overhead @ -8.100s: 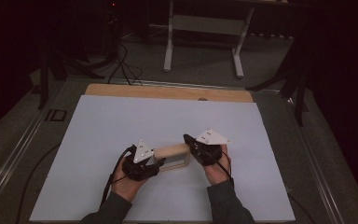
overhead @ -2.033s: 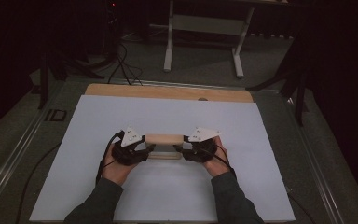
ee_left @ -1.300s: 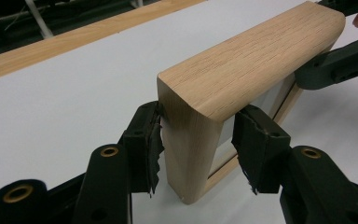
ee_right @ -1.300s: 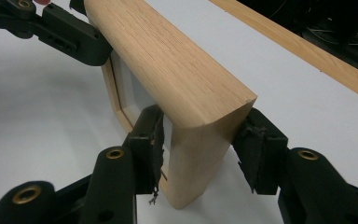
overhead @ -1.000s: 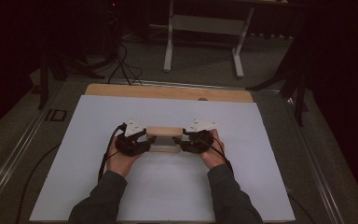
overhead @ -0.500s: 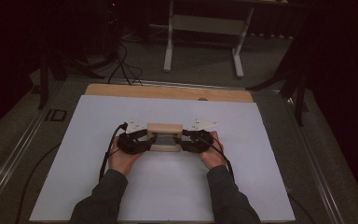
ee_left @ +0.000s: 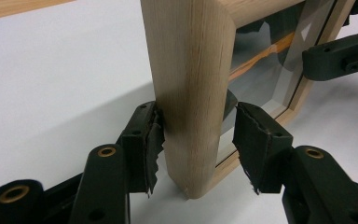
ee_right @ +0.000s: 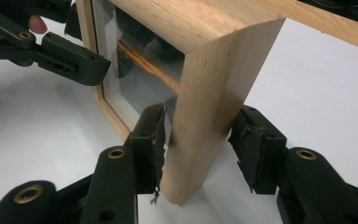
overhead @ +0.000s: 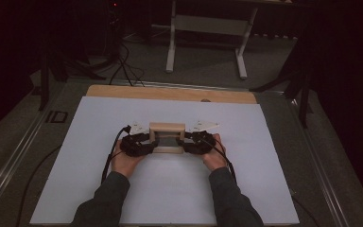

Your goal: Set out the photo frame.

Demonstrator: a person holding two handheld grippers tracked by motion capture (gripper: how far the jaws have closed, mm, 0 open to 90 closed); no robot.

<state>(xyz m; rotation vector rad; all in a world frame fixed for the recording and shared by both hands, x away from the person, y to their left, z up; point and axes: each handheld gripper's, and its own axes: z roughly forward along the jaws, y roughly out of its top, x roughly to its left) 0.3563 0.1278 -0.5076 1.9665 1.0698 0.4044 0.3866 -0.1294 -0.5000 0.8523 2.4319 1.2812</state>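
- white mat (overhead: 123,189) – wooden frame (overhead: 167,138) stands upright mid-table, long axis left-right, glass facing near.
- left gripper (ee_left: 193,142): jaws straddle left post, one pad touching, other apart – not clamped.
- right gripper (ee_right: 200,144): same on right post.
- Close both evenly, else frame tips.

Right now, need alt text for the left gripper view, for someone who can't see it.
A light wooden picture frame stands upright on a white table surface, one side post between the left gripper's black fingers. The left finger touches the wood; the right one stands off with a visible gap. Behind the glass pane, the other gripper's black finger reaches the frame's far side.
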